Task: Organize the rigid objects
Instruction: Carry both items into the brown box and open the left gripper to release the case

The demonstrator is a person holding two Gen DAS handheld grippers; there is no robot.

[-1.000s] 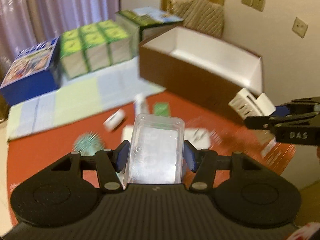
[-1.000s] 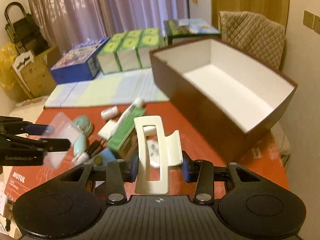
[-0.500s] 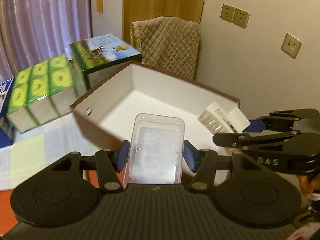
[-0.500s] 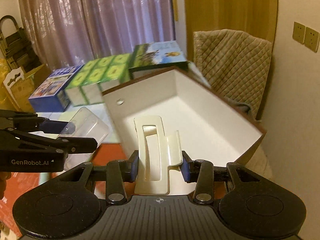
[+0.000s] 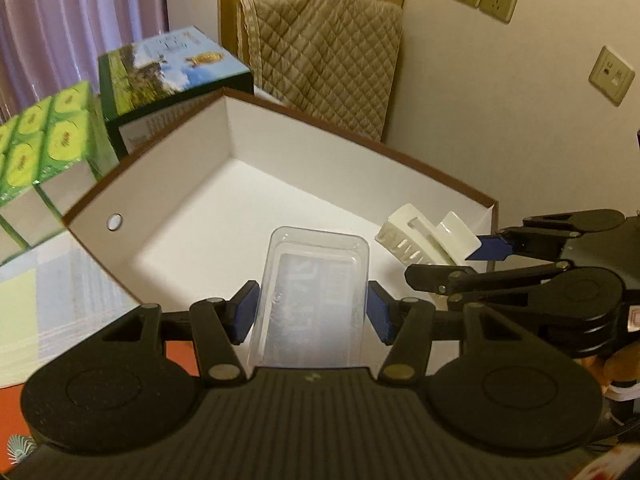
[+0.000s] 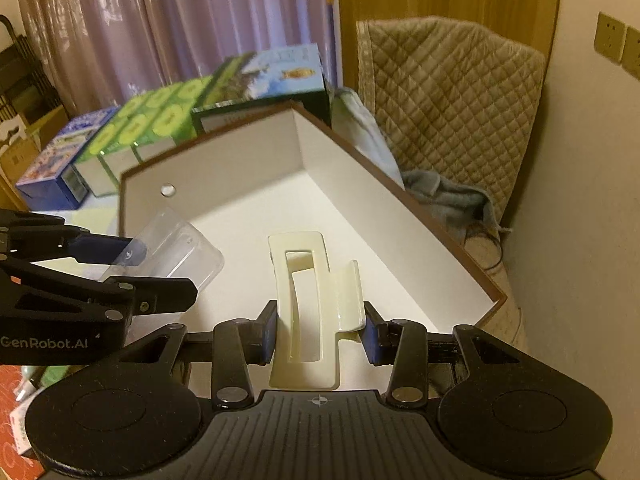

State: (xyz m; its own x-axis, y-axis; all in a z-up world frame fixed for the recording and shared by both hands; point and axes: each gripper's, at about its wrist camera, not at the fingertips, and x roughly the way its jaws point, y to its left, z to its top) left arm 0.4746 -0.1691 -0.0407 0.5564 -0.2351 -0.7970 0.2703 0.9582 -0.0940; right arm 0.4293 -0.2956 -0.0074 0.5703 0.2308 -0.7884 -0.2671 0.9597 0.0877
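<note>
The left gripper [image 5: 312,308] was clamped on a clear plastic case [image 5: 314,292], its blue pads [image 5: 246,312] pressed to the case's two long sides, and it hung over the brown box [image 5: 168,148] near the left end wall, the one with the round hole [image 5: 115,222]. Nothing lay on the white floor of the box that I could see. I'd have wanted that case lowered close to the floor by the left wall before any release, since a rigid shell dropped from up there would bounce and skid.

The right gripper [image 6: 320,332] was pinched on a cream hair claw clip [image 6: 312,308], carried over the box toward its right end. The two tools sat close together, so I judged the clip was best set down toward the right-hand corner, well apart from the case, one release at a time.
</note>
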